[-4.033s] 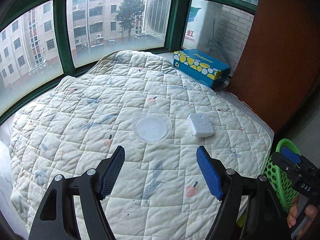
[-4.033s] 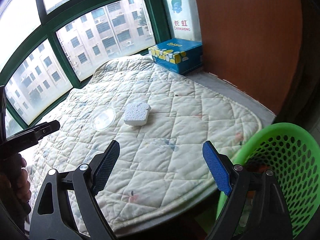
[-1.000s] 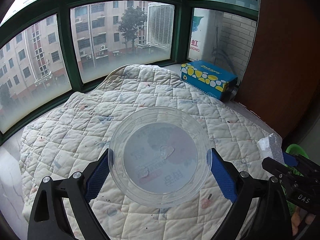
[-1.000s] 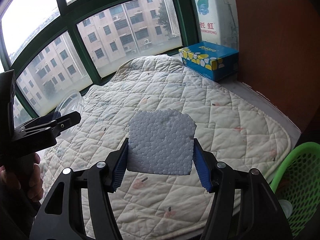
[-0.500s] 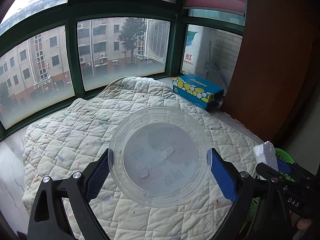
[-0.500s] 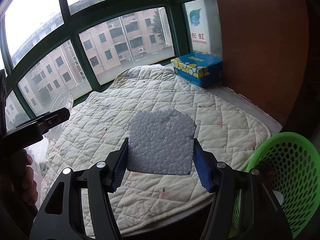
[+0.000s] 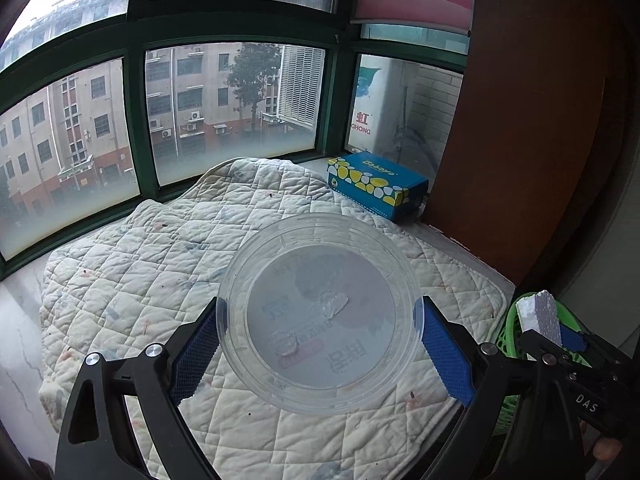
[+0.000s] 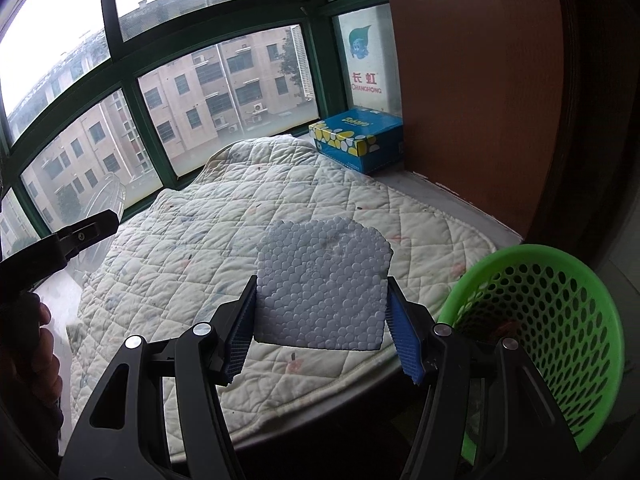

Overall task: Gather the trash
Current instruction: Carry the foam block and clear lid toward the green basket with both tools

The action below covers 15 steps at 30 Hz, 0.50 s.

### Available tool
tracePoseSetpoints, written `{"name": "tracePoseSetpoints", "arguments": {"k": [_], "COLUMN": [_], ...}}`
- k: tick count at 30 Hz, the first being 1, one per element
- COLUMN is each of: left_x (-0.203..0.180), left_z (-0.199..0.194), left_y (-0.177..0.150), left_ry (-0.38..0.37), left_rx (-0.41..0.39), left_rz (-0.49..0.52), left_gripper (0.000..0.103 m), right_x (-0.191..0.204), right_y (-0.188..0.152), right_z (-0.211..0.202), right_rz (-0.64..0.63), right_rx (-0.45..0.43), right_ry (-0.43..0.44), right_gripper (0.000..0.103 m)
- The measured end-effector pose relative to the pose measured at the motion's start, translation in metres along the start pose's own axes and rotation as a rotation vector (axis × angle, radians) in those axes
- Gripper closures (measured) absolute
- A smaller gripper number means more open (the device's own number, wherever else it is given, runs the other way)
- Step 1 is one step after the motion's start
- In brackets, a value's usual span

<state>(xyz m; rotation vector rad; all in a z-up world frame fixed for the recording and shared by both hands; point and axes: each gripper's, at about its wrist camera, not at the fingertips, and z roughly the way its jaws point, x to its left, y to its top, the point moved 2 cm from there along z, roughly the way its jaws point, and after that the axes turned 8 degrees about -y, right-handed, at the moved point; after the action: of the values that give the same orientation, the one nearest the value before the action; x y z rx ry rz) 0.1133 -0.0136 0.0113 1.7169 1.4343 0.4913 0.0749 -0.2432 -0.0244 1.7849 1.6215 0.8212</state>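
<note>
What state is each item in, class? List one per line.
Clear plastic lid: lifted, clamped across its rim by the left hand-held gripper.
Foam piece: lifted, clamped by the right hand-held gripper.
Green basket: upright, open-topped.
Tissue box: lying flat, closed.

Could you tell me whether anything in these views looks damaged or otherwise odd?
Only the foam piece in the right gripper: its top edge is ragged, as if broken off. The clear plastic lid in the left gripper looks intact.
</note>
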Motion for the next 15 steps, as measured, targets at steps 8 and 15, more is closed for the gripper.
{"name": "tracePoseSetpoints", "arguments": {"k": [8, 15], "left_x": [-0.010, -0.026], "left_z": [-0.001, 0.002], "left_y": [-0.003, -0.003], "left_ry": [-0.016, -0.044], "left_rx": [0.006, 0.012], "left_rz": [0.017, 0.038], "left_gripper": [0.013, 0.013], "right_x": [-0.017, -0.040], "right_y": [-0.007, -0.012], "right_z": [-0.009, -0.017], "right_rz": [0.028, 0.052], "right_rx": [-0.003, -0.009], "right_ry": [-0.032, -0.086], "right_gripper": [0.043, 0.043]}}
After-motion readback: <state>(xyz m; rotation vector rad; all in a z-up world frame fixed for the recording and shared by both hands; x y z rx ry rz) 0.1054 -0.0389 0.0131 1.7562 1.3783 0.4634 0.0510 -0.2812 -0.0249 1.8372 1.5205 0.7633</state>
